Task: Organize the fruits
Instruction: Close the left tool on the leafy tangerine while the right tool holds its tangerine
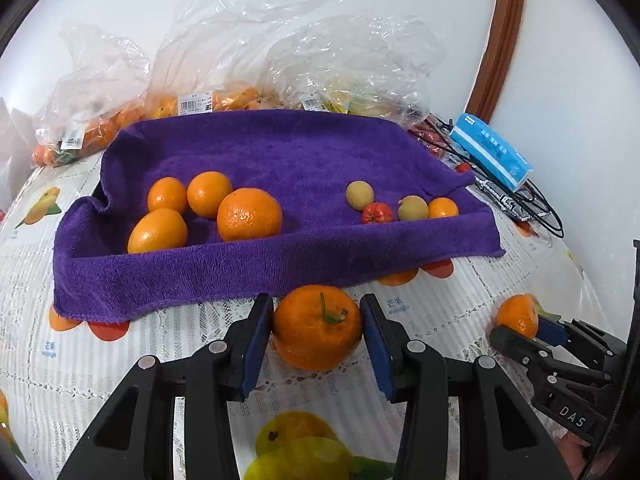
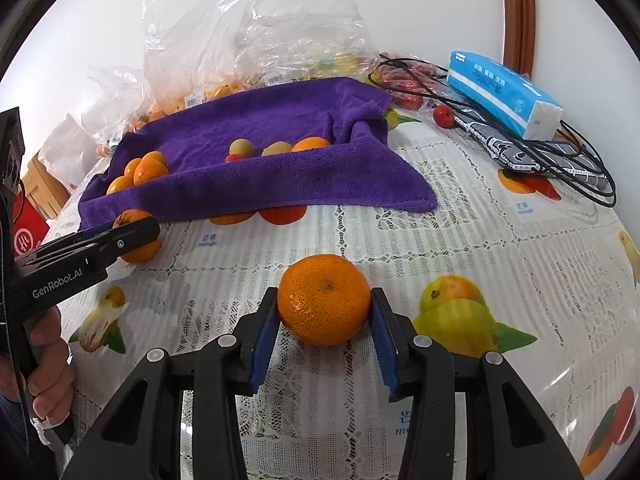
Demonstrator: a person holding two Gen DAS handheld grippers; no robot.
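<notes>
Grippers: left gripper (image 1: 318, 326) and right gripper (image 2: 325, 308) each pinch a round orange tangerine, ready for sorting onto the purple towel-lined tray (image 1: 280, 264).

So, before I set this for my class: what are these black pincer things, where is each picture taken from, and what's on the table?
There is no robot here. A person holds a hand-held two-finger tool in each hand, and each carries a wide-angle camera looking along its fingers.

The left wrist view shows the left tool closed on an orange with a green stem. The right wrist view shows the right tool closed on another orange. Each tool also appears at the edge of the other's picture.

Behind them, on a fruit-printed tablecloth, a purple towel lines a shallow tray holding oranges and smaller fruits. Plastic bags of fruit, a blue tissue pack and black cables lie further back.
</notes>
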